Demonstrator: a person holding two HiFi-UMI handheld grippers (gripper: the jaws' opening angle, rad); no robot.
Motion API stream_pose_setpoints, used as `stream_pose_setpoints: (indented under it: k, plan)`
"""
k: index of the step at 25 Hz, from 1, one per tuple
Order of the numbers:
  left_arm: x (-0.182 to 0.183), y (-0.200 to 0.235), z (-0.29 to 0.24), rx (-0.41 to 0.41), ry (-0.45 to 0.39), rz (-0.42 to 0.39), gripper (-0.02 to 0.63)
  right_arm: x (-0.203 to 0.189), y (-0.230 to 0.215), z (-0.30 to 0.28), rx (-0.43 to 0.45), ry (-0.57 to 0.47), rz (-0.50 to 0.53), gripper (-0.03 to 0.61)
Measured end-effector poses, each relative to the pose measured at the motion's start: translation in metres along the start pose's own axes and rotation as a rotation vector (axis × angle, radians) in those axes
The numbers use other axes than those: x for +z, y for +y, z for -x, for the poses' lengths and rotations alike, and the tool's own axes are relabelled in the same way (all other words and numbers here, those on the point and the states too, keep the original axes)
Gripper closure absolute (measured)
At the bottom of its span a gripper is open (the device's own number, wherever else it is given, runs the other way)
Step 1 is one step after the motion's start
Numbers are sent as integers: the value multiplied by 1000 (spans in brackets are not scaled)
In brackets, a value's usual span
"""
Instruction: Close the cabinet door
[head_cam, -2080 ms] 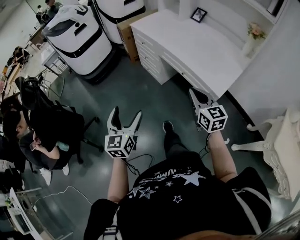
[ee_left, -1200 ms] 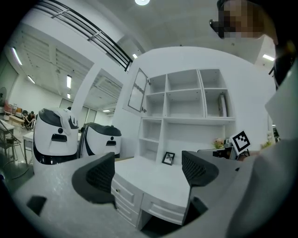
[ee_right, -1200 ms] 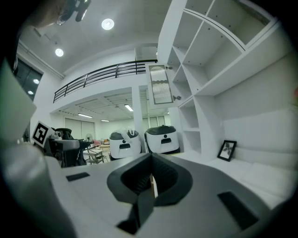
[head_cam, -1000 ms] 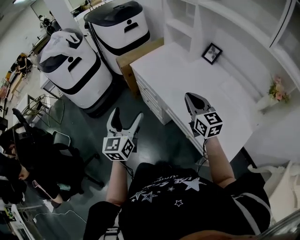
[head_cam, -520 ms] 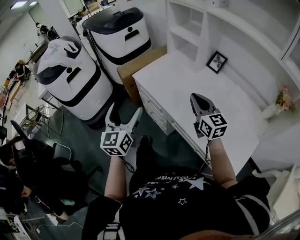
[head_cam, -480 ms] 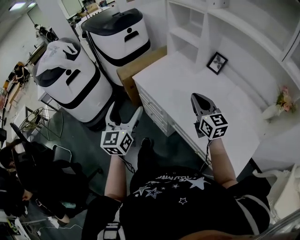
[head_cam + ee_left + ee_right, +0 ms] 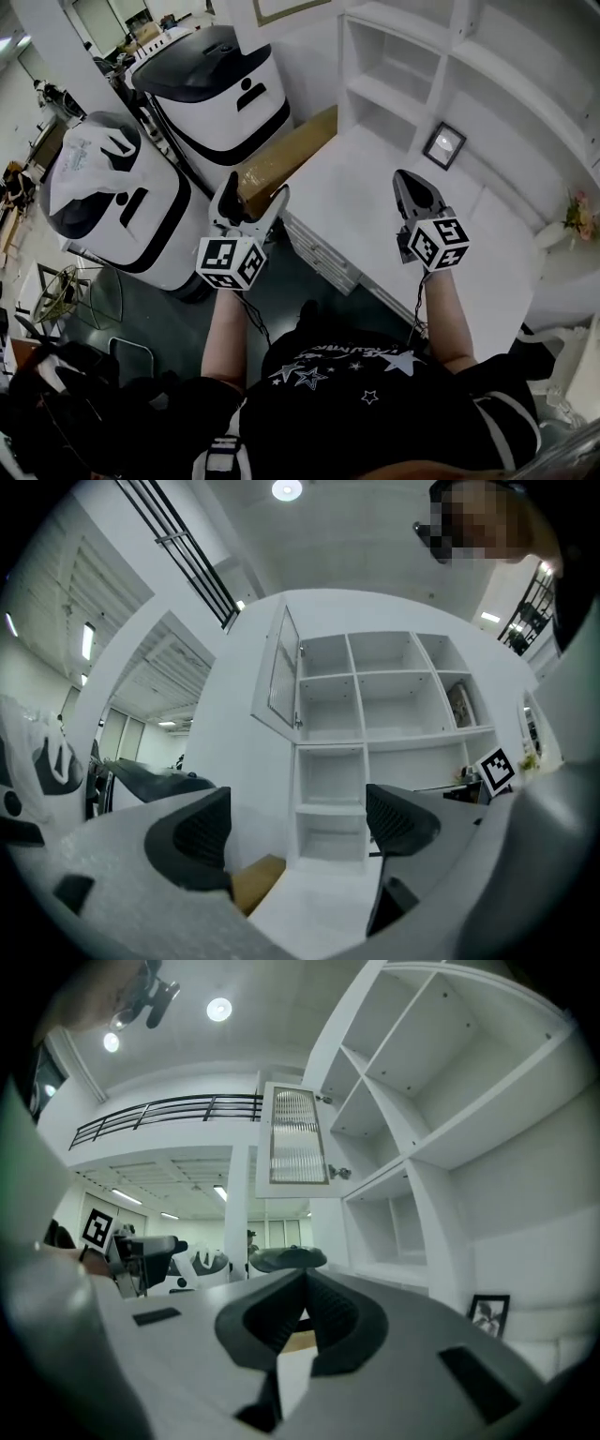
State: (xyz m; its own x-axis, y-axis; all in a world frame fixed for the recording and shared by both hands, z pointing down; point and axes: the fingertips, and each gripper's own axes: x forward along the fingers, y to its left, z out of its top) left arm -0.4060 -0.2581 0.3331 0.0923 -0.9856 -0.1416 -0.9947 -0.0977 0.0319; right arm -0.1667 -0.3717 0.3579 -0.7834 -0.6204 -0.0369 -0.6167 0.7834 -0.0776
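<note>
The cabinet door (image 7: 281, 672) is a white-framed panel of ribbed glass, swung open from the upper left of the white shelf unit (image 7: 375, 714). In the right gripper view the door (image 7: 298, 1138) hangs above the jaws, its small knob (image 7: 339, 1173) beside the shelves. From the head view only its lower edge (image 7: 281, 9) shows at the top. My left gripper (image 7: 253, 192) is open and holds nothing, well short of the shelves (image 7: 300, 827). My right gripper (image 7: 408, 178) is shut on nothing, above the desk and below the door (image 7: 302, 1283).
A white desk (image 7: 375, 187) with drawers stands under the shelves, bearing a framed picture (image 7: 443, 143) and a flower vase (image 7: 581, 211). Left of it lie a cardboard box (image 7: 281, 155) and two big white-and-black machines (image 7: 211, 84), (image 7: 103, 206). Dark chairs (image 7: 56, 412) stand at lower left.
The person has stepped closer to the desk and shelves. Both grippers have come up over the desk edge. The left stays open and the right stays shut.
</note>
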Motion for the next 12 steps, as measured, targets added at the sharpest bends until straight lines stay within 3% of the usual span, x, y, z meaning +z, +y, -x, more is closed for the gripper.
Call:
stream_pose_setpoints:
  k: [6,12]
  plan:
    - [32,55,-54,-88,-39,-23,163,28,7,-63,-34,-47,28,573]
    - [79,72,-108,-265,-109,-15,163,45,9,-102,-76,-78,49,573]
